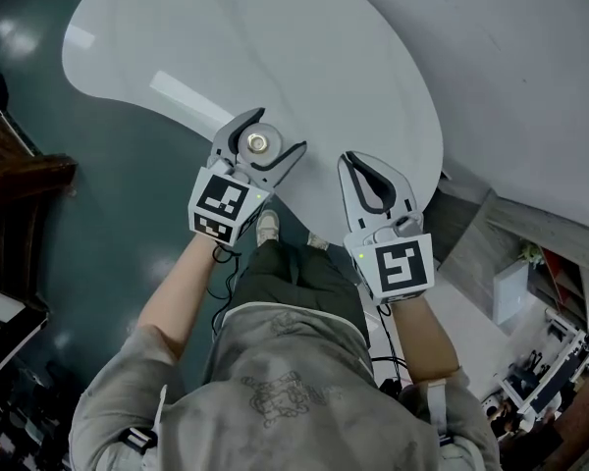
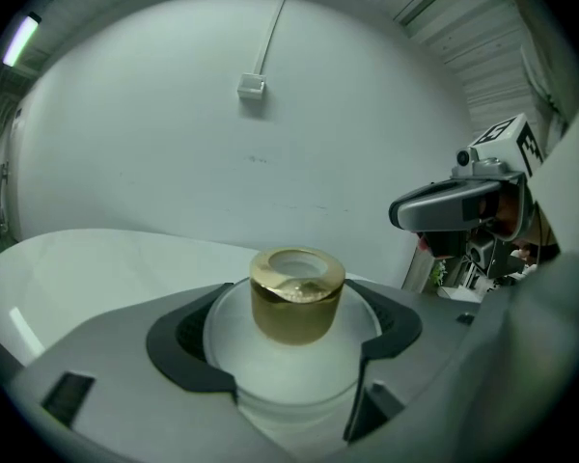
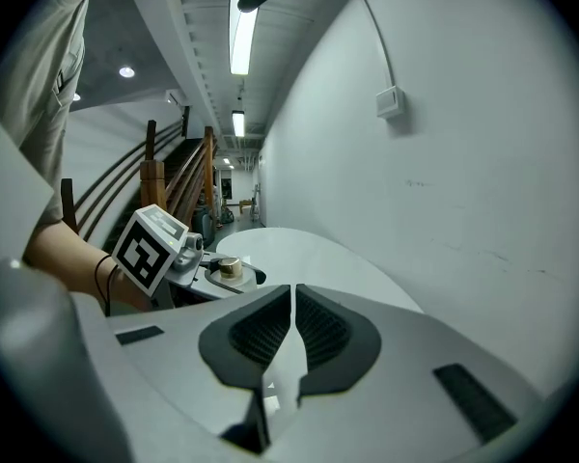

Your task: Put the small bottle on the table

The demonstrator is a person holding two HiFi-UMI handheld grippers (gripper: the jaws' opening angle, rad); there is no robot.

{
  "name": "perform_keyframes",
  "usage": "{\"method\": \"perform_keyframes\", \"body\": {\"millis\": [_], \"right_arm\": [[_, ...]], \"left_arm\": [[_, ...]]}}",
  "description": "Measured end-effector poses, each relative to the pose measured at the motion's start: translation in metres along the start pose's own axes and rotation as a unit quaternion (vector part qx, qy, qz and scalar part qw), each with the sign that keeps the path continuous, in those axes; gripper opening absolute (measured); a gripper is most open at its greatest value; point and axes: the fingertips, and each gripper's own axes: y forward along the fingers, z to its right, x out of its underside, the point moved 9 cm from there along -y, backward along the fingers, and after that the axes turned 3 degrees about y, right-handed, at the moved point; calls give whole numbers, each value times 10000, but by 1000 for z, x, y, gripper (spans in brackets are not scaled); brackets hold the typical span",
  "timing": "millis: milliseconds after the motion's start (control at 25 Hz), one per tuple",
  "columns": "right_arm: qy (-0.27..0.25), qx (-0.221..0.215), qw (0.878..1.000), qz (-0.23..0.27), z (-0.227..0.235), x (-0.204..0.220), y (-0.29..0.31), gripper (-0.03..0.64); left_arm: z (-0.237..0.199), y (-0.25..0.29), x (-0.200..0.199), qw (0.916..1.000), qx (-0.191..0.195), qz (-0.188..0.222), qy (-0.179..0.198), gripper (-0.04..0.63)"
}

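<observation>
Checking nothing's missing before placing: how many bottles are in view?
1. The bottle sits clamped in the left gripper, over the table's near edge. The right gripper is shut on nothing. No other bottle shows on the table's visible part.

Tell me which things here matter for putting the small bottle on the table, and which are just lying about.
In the job:
- gold-capped small bottle, gripped in the left tongs
- white table

Just about:
- right tongs, shut and empty
- wall box
- ceiling lights
- wooden posts
</observation>
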Motion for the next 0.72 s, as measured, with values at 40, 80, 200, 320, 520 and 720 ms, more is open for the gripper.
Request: {"method": "perform_keyframes", "body": {"millis": [40, 80, 200, 320, 520, 720], "right_arm": [[6, -14, 10000, -26, -1, 5, 3, 35], [16, -31, 10000, -50, -1, 10, 6, 36], [41, -72, 9999, -107, -3, 25, 15, 35], [90, -84, 9998, -155, -2, 38, 22, 35], [94, -142, 9996, -213, -3, 55, 29, 36], [166, -164, 9995, -235, -4, 65, 32, 36]], "left_arm": [[-1, 2, 6, 10000, 27, -7, -7, 347], [-1, 5, 11, 10000, 44, -20, 9, 347], [-2, 13, 28, 9999, 71, -106, 83, 347], [0, 22, 42, 9995, 117, -206, 207, 347], [2, 35, 65, 9987, 119, -277, 411, 347], [1, 42, 80, 9979, 117, -403, 488, 347]]}}
